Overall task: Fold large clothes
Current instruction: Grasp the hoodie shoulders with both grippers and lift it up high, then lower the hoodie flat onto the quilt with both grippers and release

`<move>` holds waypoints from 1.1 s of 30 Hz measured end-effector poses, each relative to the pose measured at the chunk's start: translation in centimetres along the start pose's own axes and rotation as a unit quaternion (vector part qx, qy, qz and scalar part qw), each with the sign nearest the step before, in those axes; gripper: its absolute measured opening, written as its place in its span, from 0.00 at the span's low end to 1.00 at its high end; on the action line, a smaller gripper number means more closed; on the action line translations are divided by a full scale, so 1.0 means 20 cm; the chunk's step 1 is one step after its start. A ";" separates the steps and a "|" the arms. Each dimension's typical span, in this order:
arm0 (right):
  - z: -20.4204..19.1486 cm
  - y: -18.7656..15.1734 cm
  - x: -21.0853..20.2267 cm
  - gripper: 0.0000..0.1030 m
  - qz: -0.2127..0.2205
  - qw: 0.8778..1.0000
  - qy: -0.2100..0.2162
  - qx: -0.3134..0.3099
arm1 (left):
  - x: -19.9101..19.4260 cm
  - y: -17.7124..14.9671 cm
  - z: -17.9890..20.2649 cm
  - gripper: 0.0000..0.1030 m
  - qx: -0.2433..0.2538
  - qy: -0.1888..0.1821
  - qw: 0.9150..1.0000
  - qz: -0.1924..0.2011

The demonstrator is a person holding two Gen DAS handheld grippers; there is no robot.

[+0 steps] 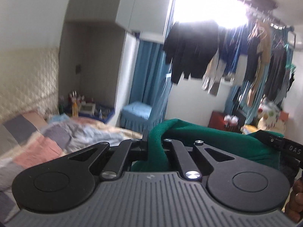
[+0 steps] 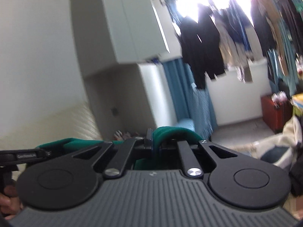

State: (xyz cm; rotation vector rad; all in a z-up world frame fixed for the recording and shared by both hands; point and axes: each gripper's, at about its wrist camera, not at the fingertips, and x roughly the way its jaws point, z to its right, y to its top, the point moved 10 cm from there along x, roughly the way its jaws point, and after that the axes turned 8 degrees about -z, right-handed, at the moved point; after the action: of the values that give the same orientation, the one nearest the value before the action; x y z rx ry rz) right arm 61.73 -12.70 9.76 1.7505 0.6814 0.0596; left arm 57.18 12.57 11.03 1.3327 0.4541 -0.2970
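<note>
- Left tongs [image 1: 151,147]: closed on a fold of the green garment [image 1: 217,143]; the cloth bunches over the fingers and runs off to the right of the left wrist view, toward the other tool at that edge.
- Right tongs [image 2: 154,143]: likewise closed on the green garment [image 2: 174,132]; here the cloth trails off to the left of the right wrist view, toward the left tool seen at that edge.
- Position of the garment: lifted in the air between your two tongs, clear of the bed [image 1: 47,141], which lies low and to the left in the left wrist view.
- Governing relation: the held edge, judged to be the garment's long axis, spans from one pair of tongs to the other, so each hand has its own end and neither is nearer. The rest of the cloth presumably hangs below, out of view.
- Background: the hanging clothes [image 1: 191,49] and blue curtain [image 1: 149,71] stand at the far side of the room, well apart from the work.
- Coming move, as a judgement: you will probably lower the garment toward the bed while keeping the span taut; slack between the hands could spoil the fold line.
- Both frames are blurred.
</note>
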 end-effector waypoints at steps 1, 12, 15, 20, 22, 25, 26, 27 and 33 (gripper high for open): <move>0.09 -0.06 0.17 0.08 -0.014 1.000 -0.010 0.009 | 0.21 -0.04 -0.02 0.04 0.001 0.001 1.000 -0.012; 0.77 -1.01 1.47 0.09 -0.167 0.979 -0.099 0.069 | 2.24 -0.73 -0.25 0.04 0.019 0.029 0.986 -0.162; 0.89 -1.22 1.60 0.09 -0.206 0.967 -0.109 0.103 | 2.54 -0.88 -0.27 0.04 0.043 0.037 0.980 -0.192; 0.93 -1.36 1.60 0.09 -0.230 0.962 -0.107 0.105 | 2.65 -1.05 -0.25 0.04 0.047 0.046 0.970 -0.232; 0.92 -1.35 1.60 0.09 -0.231 0.962 -0.102 0.106 | 2.65 -1.07 -0.25 0.04 0.047 0.047 0.968 -0.243; 0.93 -1.33 1.60 0.10 -0.237 0.960 -0.095 0.113 | 2.59 -1.05 -0.23 0.04 0.047 0.047 0.967 -0.245; 0.93 -1.32 1.59 0.12 -0.237 0.960 -0.094 0.117 | 2.58 -1.04 -0.22 0.04 0.050 0.045 0.967 -0.245; 0.92 -1.32 1.59 0.14 -0.238 0.959 -0.093 0.121 | 2.54 -1.03 -0.21 0.08 0.050 0.041 0.968 -0.242; 0.83 -1.27 1.49 0.56 -0.235 0.959 -0.081 0.136 | 2.27 -0.89 -0.19 0.62 0.038 0.014 0.974 -0.222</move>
State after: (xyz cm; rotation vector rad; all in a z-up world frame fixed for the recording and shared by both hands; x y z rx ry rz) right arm 82.28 -9.77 -27.24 1.7810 1.0027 -0.5202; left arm 88.31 14.62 -26.75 1.3016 0.7723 -0.6722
